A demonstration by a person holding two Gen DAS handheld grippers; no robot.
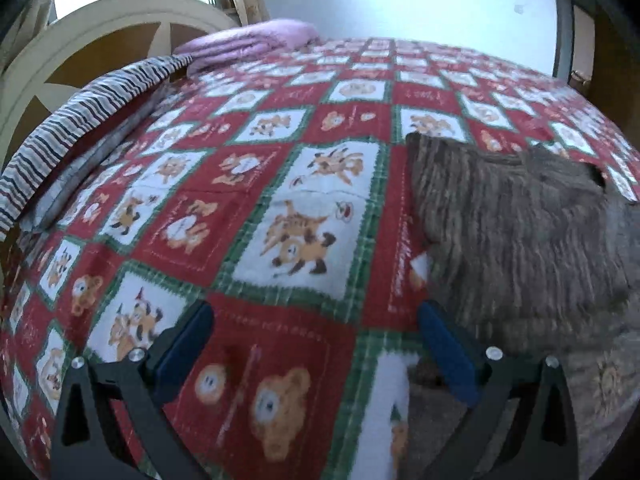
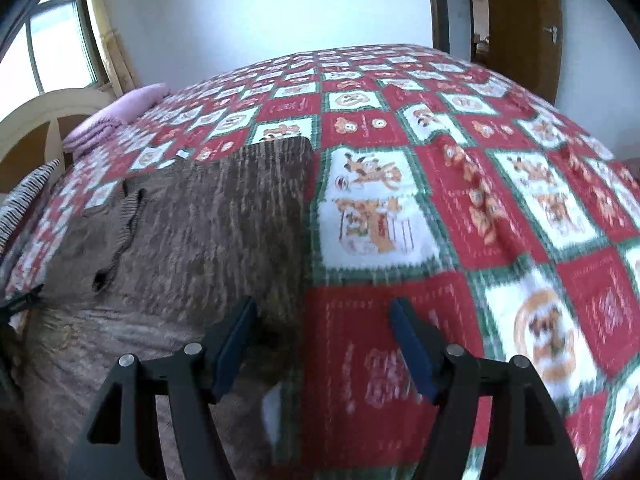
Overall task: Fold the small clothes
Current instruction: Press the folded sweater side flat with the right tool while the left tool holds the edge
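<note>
A brown-grey ribbed knit garment lies flat on the bed, at the right of the left wrist view and at the left of the right wrist view. My left gripper is open and empty, over the quilt just left of the garment's left edge. My right gripper is open and empty, straddling the garment's right edge, its left finger over the knit and its right finger over the quilt.
The bed carries a red, green and white bear-patterned quilt. A folded purple blanket and a striped pillow lie by the cream headboard. A wooden door stands beyond the bed.
</note>
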